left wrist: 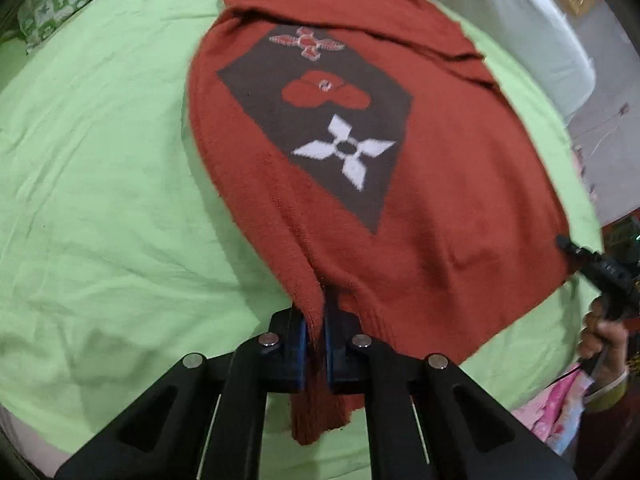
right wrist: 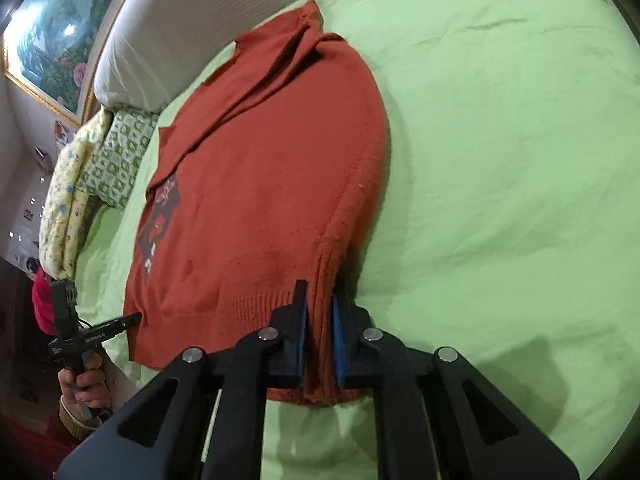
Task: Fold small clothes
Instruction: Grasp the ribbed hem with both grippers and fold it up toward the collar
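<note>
A rust-red knitted sweater (left wrist: 440,216) with a dark patch of flower and star shapes lies spread on the green bed sheet (left wrist: 100,184). My left gripper (left wrist: 316,320) is shut on the sweater's ribbed hem at one bottom corner. My right gripper (right wrist: 320,316) is shut on the hem at the other bottom corner of the sweater (right wrist: 260,184). The right gripper also shows at the right edge of the left wrist view (left wrist: 600,268). The left gripper shows at the left edge of the right wrist view (right wrist: 100,330). The far sleeves lie bunched in folds.
The green sheet (right wrist: 500,160) spreads wide to both sides. A green patterned pillow (right wrist: 120,160) and a yellow one (right wrist: 64,208) lie by the white headboard (right wrist: 168,32). A framed picture (right wrist: 52,32) hangs on the wall.
</note>
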The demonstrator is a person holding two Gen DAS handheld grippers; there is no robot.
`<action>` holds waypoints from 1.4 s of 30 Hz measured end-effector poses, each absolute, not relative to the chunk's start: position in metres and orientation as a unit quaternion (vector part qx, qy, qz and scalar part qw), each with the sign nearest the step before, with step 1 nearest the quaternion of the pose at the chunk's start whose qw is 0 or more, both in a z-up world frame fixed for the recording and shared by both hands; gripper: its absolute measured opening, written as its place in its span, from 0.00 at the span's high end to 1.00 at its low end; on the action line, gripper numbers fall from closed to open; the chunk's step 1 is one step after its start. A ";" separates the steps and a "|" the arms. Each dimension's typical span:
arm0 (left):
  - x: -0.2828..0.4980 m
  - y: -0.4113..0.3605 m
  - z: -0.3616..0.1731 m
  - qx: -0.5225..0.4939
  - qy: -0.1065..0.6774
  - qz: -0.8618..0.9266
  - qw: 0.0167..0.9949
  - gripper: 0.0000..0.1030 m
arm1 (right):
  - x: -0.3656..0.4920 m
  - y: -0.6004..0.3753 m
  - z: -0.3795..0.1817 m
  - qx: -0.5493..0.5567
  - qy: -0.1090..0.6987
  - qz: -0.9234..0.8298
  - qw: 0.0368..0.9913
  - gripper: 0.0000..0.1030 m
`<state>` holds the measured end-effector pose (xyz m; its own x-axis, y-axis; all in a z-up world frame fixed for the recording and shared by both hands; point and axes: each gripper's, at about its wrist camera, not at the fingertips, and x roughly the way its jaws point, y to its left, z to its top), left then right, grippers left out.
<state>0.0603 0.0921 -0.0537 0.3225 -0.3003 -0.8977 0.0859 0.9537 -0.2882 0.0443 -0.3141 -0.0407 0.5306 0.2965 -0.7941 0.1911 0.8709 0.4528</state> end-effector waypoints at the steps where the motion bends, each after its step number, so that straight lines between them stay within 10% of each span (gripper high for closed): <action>1: 0.056 0.098 -0.050 -0.108 0.557 -0.122 0.815 0.96 | 0.042 -0.313 -0.040 0.255 0.478 0.033 0.840 0.89; 14: -0.001 0.173 0.042 -0.181 0.458 -0.159 0.856 1.00 | -0.045 -0.281 0.007 0.339 0.384 0.138 0.848 0.94; 23: 0.026 0.225 -0.003 -0.220 0.522 -0.120 0.815 0.99 | -0.025 -0.287 0.004 0.357 0.391 0.121 0.839 0.95; 26: 0.024 0.215 -0.014 -0.200 0.540 -0.129 0.807 0.84 | -0.010 -0.285 -0.005 0.348 0.415 0.117 0.833 0.91; 29: 0.022 0.195 -0.025 -0.184 0.554 -0.149 0.798 0.40 | -0.003 -0.291 -0.025 0.356 0.437 0.094 0.820 0.90; 35: 0.027 0.159 -0.054 -0.171 0.600 -0.171 0.763 0.34 | -0.010 -0.317 -0.055 0.415 0.448 0.070 0.789 0.60; 36: 0.026 0.151 -0.053 -0.146 0.598 -0.167 0.770 0.38 | -0.012 -0.320 -0.055 0.424 0.442 0.074 0.787 0.57; 39: 0.025 0.133 -0.051 -0.085 0.596 -0.159 0.783 0.92 | -0.012 -0.321 -0.051 0.408 0.447 0.071 0.793 0.56; 42: 0.024 0.135 -0.053 -0.119 0.591 -0.183 0.777 0.95 | -0.007 -0.310 -0.049 0.366 0.468 0.077 0.801 0.57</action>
<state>0.0238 0.1346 -0.0530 0.2347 -0.4241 -0.8747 0.1438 0.9050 -0.4003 -0.0067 -0.3096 -0.0493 0.5494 0.4651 -0.6942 0.2200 0.7210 0.6571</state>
